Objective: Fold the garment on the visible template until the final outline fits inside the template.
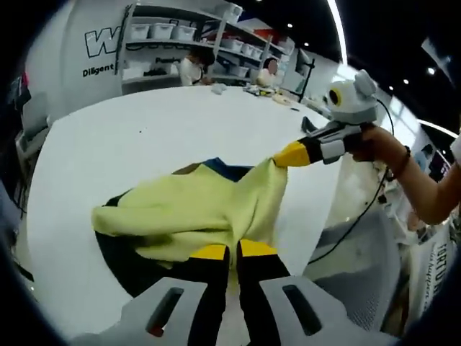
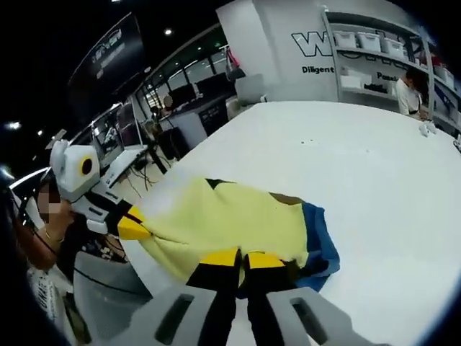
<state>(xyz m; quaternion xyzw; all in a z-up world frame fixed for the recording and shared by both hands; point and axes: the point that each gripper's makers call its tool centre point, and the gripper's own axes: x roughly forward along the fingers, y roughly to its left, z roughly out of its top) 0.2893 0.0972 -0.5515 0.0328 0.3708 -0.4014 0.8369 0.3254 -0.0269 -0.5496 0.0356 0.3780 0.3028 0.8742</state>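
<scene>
Both claws clamp the yellow garment (image 1: 194, 209) – your left claw (image 1: 232, 250) nearest, right claw (image 1: 289, 155) ahead-right; the dark template (image 1: 126, 263) lies beneath.

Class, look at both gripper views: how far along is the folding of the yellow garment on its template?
Done: the yellow garment lies on the white table, partly over the dark template.
In hand: the left gripper and the right gripper each pinch an edge, lifting cloth mid-fold.
Left: the garment is bunched, with blue fabric showing beside it; a flat outline inside the template is not yet reached.
</scene>
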